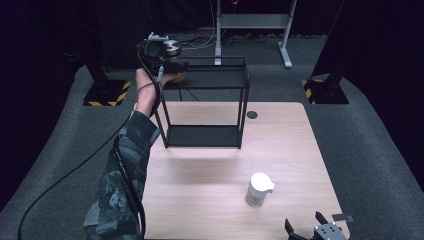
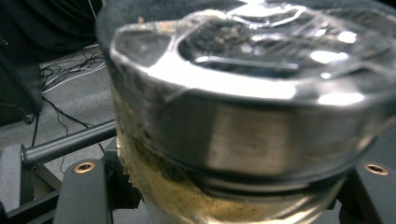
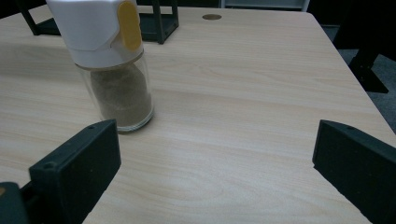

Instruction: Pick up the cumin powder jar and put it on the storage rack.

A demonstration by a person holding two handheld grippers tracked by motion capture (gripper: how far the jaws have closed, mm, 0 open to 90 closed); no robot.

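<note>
My left gripper is raised at the left end of the top shelf of a black two-tier wire rack. It is shut on a glass jar with a silver metal lid and yellow-brown contents, whose brownish base is at shelf level; whether it rests there I cannot tell. One black finger shows beside the jar. A spice jar with a white cap stands on the table's near right. In the right gripper view this jar has a yellow tab and brown powder. My right gripper is open, just short of it.
The wooden table has a round cable hole at the back. The rack stands at its far left. Behind are a grey desk frame and two stands with yellow-black striped bases. A black cable trails from the left gripper.
</note>
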